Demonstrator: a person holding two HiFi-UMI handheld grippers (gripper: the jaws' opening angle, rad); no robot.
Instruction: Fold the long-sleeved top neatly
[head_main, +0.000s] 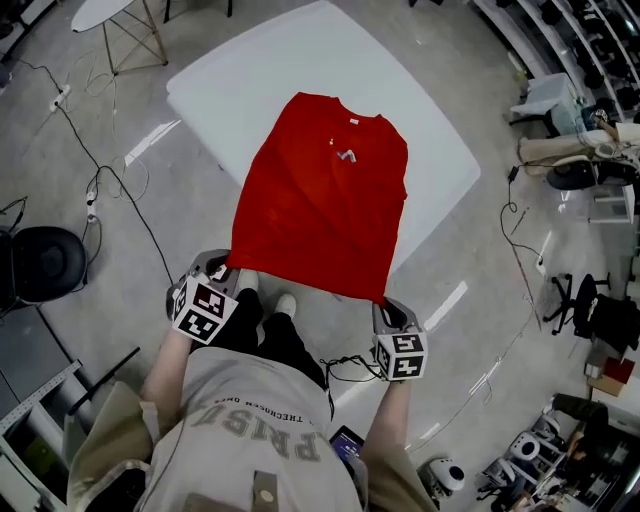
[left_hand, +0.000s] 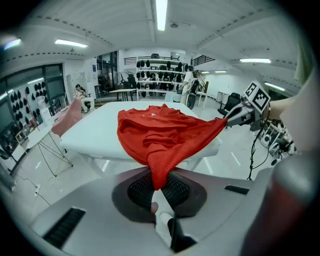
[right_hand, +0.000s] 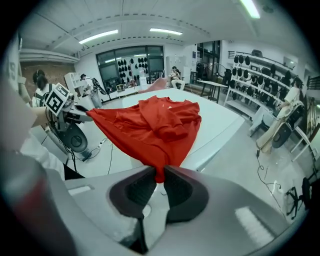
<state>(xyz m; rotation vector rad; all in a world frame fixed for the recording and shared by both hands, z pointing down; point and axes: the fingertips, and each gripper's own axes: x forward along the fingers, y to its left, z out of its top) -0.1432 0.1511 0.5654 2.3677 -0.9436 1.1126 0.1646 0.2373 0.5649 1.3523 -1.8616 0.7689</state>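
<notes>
A red long-sleeved top (head_main: 322, 195) lies spread on the white table (head_main: 430, 150), collar at the far side, sleeves folded in. Its near hem hangs stretched past the table's front edge between my two grippers. My left gripper (head_main: 228, 272) is shut on the hem's left corner; the left gripper view shows the red fabric (left_hand: 165, 150) bunched between the pads (left_hand: 142, 189). At the other corner my right gripper (head_main: 385, 305) is shut on the hem, the red cloth (right_hand: 155, 135) pinched between its jaws. A small white tag (head_main: 347, 156) shows near the collar.
The person's legs and shoes (head_main: 268, 300) stand between the grippers below the hem. A black chair (head_main: 45, 262) is at the left, cables (head_main: 100, 180) run over the floor, and a small side table (head_main: 120, 20) stands at the far left. Shelves and equipment line the right side.
</notes>
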